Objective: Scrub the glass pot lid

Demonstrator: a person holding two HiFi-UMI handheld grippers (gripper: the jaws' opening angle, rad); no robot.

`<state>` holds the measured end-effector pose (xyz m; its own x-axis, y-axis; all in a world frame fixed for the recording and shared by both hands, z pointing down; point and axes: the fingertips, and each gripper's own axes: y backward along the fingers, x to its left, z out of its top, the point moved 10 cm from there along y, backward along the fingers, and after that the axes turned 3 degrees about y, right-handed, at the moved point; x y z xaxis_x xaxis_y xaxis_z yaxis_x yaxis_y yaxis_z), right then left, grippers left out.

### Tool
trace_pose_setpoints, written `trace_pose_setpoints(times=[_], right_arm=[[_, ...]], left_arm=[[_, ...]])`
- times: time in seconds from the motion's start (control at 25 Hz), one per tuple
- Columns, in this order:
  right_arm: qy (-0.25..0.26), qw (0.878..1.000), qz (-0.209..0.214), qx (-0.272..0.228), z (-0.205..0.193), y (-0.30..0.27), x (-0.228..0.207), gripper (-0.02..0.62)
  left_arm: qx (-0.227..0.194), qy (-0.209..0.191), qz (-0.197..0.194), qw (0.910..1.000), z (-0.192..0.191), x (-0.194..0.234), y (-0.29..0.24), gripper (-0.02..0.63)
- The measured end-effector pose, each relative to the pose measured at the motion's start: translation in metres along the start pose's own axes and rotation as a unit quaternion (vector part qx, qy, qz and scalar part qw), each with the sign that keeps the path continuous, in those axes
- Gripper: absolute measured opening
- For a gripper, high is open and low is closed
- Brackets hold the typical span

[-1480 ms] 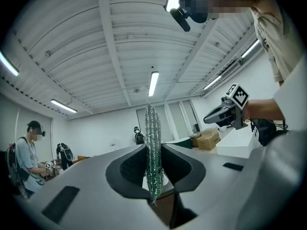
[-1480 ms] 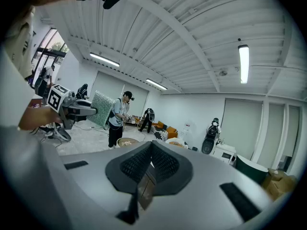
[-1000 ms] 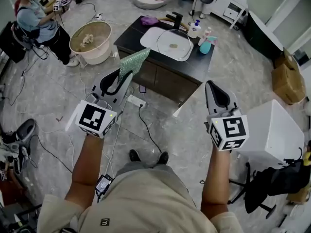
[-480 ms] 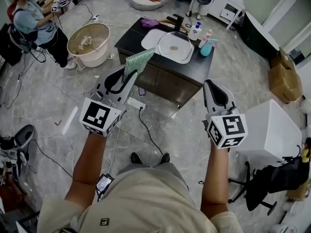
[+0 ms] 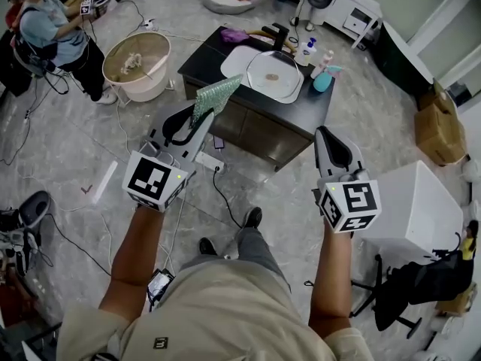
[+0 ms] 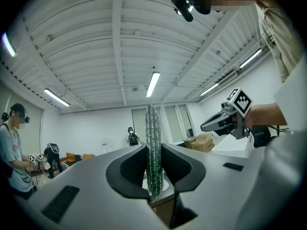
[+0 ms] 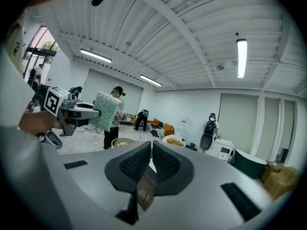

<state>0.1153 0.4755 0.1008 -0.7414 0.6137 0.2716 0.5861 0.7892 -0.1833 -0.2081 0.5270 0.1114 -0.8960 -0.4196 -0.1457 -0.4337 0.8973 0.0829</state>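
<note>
At the far left of the head view a seated person (image 5: 51, 30) is beside a round tub (image 5: 139, 60) on the floor. The left gripper (image 5: 200, 117) carries a cube with a black-and-white square marker (image 5: 153, 180). It is a pattern, not lettering. Its jaws are clamped on a green scrubbing pad (image 5: 215, 95), which sticks out past the tips, in the air and well short of the dark tabletop (image 5: 299, 117). The left gripper view shows that pad (image 6: 153, 147) edge-on, pinched upright between the pads of the left gripper (image 6: 153, 163). The right gripper view shows it broadside (image 7: 106, 110).

Only the head view shows the glass pot lid (image 5: 275, 77). It lies flat on the tabletop, overlapping a white board (image 5: 236, 57). A purple cloth (image 5: 234, 34) lies behind it. A white bottle (image 5: 305, 50) and a teal spray bottle (image 5: 325, 79) stand to its right; their labels are too small to read.

The right gripper (image 5: 333, 143) hangs in the air, short of the tabletop, with its own marker cube (image 5: 352, 206). In its own view the right gripper (image 7: 149, 160) has its jaws closed to a thin slit, with nothing between them. A white cabinet (image 5: 425, 205) stands at the right.
</note>
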Motion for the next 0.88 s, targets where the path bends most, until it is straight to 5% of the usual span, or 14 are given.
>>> trace_pose_setpoints(times=[0.88], right_arm=[[-0.028, 0.994, 0.105, -0.014, -0.039, -0.186, -0.151, 0.028]], left_arm=[[0.064, 0.0, 0.086, 0.9942, -0.044, 0.038, -0.163, 0.092]])
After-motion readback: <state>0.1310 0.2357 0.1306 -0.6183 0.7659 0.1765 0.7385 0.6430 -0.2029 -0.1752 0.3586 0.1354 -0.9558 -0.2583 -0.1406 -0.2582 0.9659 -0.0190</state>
